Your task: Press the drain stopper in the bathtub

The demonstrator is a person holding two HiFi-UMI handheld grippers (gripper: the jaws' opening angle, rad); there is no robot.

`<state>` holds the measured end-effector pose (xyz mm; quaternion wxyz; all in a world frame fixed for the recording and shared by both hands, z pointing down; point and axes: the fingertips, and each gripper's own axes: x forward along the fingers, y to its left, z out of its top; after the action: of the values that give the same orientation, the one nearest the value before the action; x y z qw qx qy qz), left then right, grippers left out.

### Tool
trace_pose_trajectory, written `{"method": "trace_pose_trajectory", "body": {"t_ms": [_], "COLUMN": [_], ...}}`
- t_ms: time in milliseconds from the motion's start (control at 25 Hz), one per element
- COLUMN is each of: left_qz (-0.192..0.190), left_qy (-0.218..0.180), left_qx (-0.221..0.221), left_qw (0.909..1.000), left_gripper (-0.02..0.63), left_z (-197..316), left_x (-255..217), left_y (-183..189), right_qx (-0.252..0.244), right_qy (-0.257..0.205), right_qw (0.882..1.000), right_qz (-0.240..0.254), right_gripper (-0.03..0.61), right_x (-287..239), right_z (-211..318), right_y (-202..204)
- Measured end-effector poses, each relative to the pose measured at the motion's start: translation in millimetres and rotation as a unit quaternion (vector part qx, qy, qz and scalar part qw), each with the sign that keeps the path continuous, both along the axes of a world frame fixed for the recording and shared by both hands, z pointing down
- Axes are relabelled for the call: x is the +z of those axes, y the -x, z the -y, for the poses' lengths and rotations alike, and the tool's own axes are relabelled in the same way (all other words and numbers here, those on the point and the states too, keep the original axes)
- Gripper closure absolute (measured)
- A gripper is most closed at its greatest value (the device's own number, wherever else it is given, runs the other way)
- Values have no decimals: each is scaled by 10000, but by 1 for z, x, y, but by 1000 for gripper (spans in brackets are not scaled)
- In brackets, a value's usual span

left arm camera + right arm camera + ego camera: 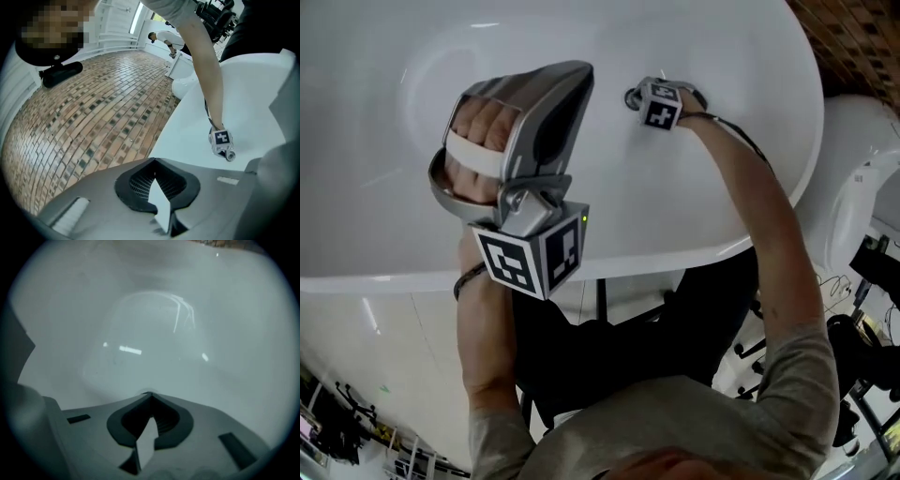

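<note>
White, glossy, smoothly curved tub [394, 75]. Your right tool [149, 399], clenched empty, tips against its floor, where the stopper [143, 391] shows as a faint round edge. Left tool [567, 75] hovers, clenched empty.

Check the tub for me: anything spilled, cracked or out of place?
Nothing stands out. The bathtub shows no spill or crack. The right gripper is down near its floor, jaws together; the left gripper is up above the tub, jaws together and empty.
</note>
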<state>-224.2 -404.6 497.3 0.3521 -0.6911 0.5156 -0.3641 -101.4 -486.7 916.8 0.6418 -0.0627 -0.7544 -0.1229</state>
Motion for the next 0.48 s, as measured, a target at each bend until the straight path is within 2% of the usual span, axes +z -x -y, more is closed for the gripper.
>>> {"method": "trace_pose_trajectory", "body": {"t_ms": [80, 160, 320, 480], "left_qz": [-85, -194, -506, -766], "left_qy": [-27, -54, -54, -158], "left_qx": [-33, -63, -110, 110], "left_qw": [10000, 9998, 9986, 9969], "left_gripper": [604, 604, 605, 604], "left_z": [3, 6, 4, -4], "left_x": [3, 5, 5, -7], "left_y": [5, 11, 18, 7], "right_qx": [254, 610, 858, 1079], "right_qy": [-106, -302, -719, -887], "right_qw": [9965, 9824, 9368, 8989], "right_qz": [792, 1738, 3314, 4152], "right_gripper": [577, 577, 577, 578], "right_x": [-61, -139, -290, -399], "right_z": [4, 7, -11, -40], "right_y": [15, 25, 19, -12]}}
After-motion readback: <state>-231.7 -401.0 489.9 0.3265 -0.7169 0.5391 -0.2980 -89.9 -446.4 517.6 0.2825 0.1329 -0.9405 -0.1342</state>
